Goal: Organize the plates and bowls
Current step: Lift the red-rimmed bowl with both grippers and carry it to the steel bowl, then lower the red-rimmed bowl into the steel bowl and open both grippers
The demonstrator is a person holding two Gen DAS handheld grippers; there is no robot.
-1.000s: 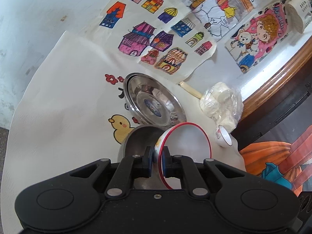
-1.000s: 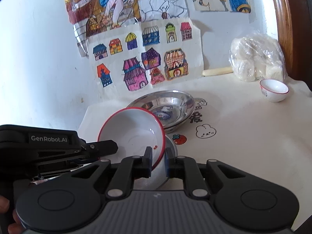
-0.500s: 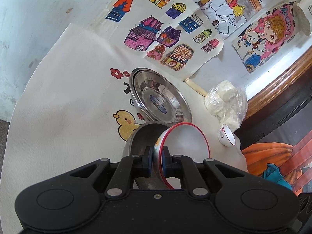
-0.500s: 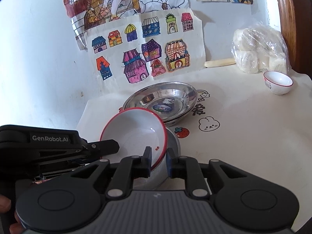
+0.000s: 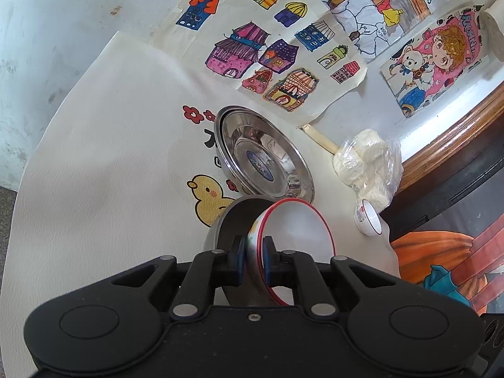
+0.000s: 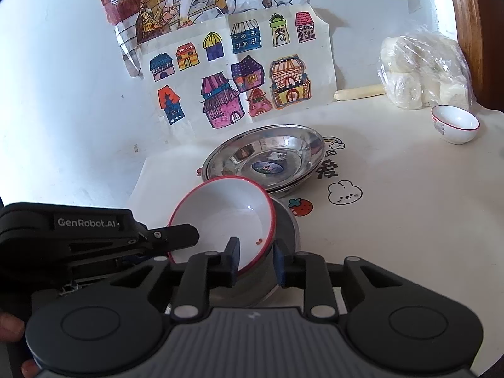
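A white bowl with a red rim (image 5: 296,230) leans tilted inside a steel bowl (image 5: 233,220) on the cream mat. My left gripper (image 5: 253,258) is shut on the bowl's near rim. In the right wrist view the same white bowl (image 6: 220,214) rests in the steel bowl (image 6: 288,223), and my left gripper (image 6: 189,234) comes in from the left. My right gripper (image 6: 255,261) straddles the bowl's rim; its jaws are opening, and the right pad stands clear of the rim. Stacked steel plates (image 6: 264,157) lie just behind.
A small red-rimmed white bowl (image 6: 455,123) stands at the right, beside a plastic bag of white buns (image 6: 422,72) and a pale stick (image 6: 359,93). Coloured drawings cover the wall behind. A wooden frame edges the right side. The cartoon-printed mat (image 5: 94,157) stretches left.
My right gripper's jaws have spread off the white bowl's rim. The left gripper keeps its hold, and the bowl has settled a little lower into the steel bowl.
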